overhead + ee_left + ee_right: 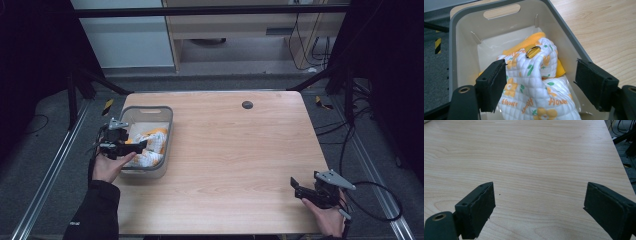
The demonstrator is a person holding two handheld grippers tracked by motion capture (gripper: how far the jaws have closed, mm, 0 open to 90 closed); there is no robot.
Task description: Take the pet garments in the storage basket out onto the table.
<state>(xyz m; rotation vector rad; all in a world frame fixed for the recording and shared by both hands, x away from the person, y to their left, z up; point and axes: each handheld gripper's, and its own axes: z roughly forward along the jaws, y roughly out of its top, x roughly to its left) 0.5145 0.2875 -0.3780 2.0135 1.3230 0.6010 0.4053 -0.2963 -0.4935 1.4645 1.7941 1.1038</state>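
Left hand-held gripper [540,87] open over quilted cloth [534,82] in bin [464,32]; lower, pinch raised fold. Right hand-held gripper [539,207] open, idle above bench [536,157].

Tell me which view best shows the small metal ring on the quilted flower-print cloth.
Left gripper view: the small metal ring sits sharp atop the quilted white-and-orange flower-print cloth in the grey plastic bin. In the high view the cloth is too small to make out the ring.
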